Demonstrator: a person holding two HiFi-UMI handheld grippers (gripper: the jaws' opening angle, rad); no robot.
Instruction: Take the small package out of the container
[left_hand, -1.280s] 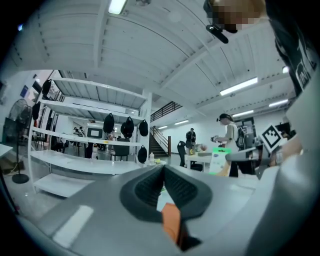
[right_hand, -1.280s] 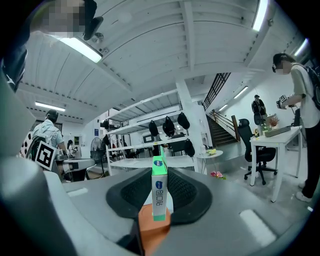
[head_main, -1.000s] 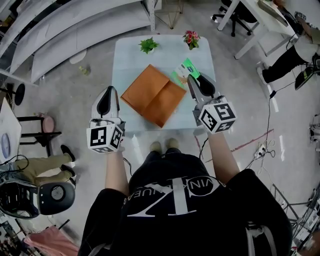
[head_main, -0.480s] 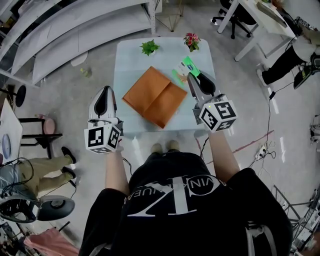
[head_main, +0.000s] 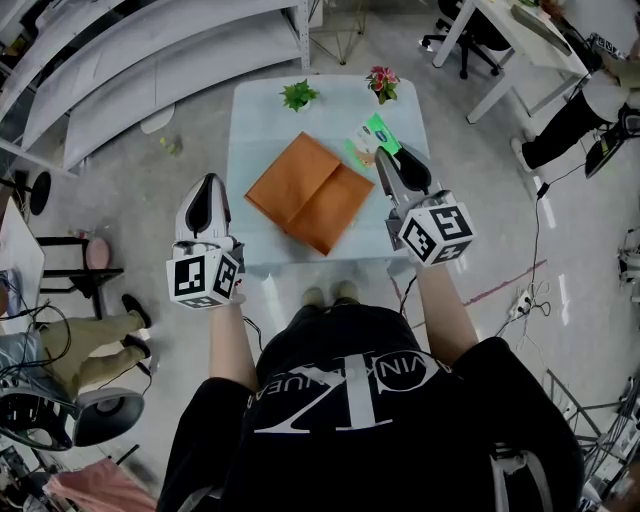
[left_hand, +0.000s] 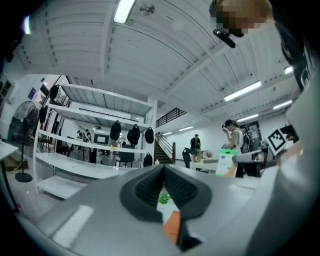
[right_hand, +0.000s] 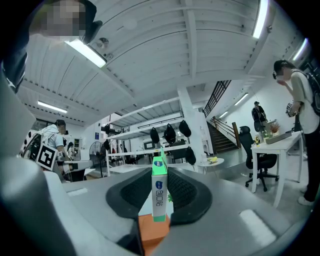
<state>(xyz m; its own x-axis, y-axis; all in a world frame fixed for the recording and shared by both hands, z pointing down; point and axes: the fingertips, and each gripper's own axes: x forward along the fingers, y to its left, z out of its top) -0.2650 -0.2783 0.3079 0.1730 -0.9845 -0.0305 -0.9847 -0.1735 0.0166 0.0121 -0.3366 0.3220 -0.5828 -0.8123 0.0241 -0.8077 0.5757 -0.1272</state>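
The small package (head_main: 368, 137), green and white, is held above the table's right side with my right gripper (head_main: 381, 152) shut on it. In the right gripper view the package (right_hand: 159, 192) stands upright between the two pads, clamped by my right gripper (right_hand: 160, 175). The orange envelope (head_main: 310, 192), the container, lies flat in the middle of the pale blue table (head_main: 260, 110), and its corner (right_hand: 152, 232) shows under the package. My left gripper (head_main: 211, 180) hangs beside the table's left edge, holding nothing. Its tips (left_hand: 163, 170) meet with nothing between them.
A small green plant (head_main: 297, 92) and a pink flower pot (head_main: 382, 78) stand at the table's far edge. White shelving (head_main: 150, 60) runs along the left. A desk with a person (head_main: 590, 105) is at the upper right, and a chair (head_main: 60, 400) at the lower left.
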